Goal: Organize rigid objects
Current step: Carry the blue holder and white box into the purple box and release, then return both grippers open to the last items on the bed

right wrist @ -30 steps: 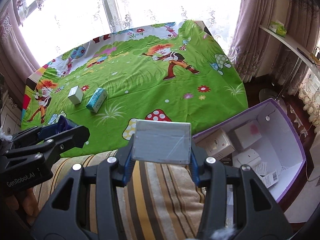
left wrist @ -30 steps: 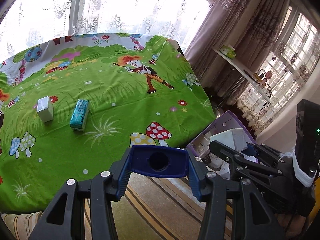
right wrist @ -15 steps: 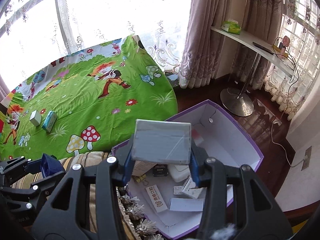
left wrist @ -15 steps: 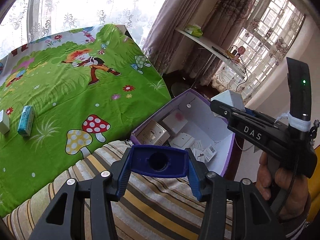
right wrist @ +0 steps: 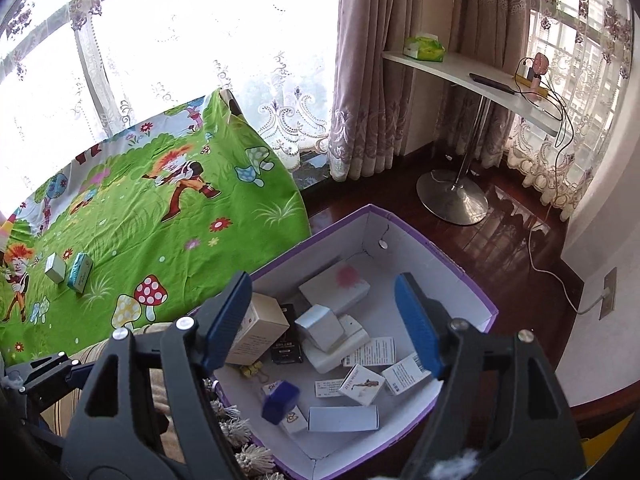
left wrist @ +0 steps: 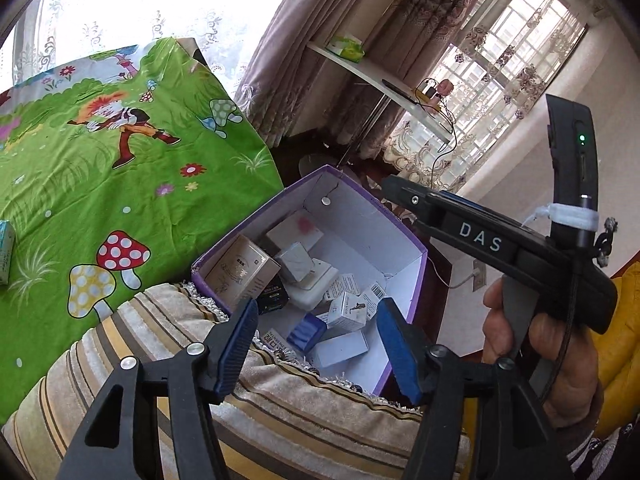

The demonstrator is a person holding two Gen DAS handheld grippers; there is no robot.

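Claws over the purple box (right wrist: 476,292), jaws opening, nothing held.

Blue block (right wrist: 281,397) and grey box (right wrist: 320,326) are seen inside it; two boxes (right wrist: 68,270) remain near the bed's left edge. Left claw (left wrist: 316,346) and right claw (right wrist: 328,322) could be knocked together there.

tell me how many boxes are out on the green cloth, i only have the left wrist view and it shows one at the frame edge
Observer: Two. A white box and a teal box lie side by side on the green cloth.
Operator: and the right one, carrying anything
Observer: No. The right gripper has its jaws opening with nothing between them, above the purple bin.
Operator: anything small in there i can't see
Observer: A yellow binder clip lies on the bin floor near its left wall.
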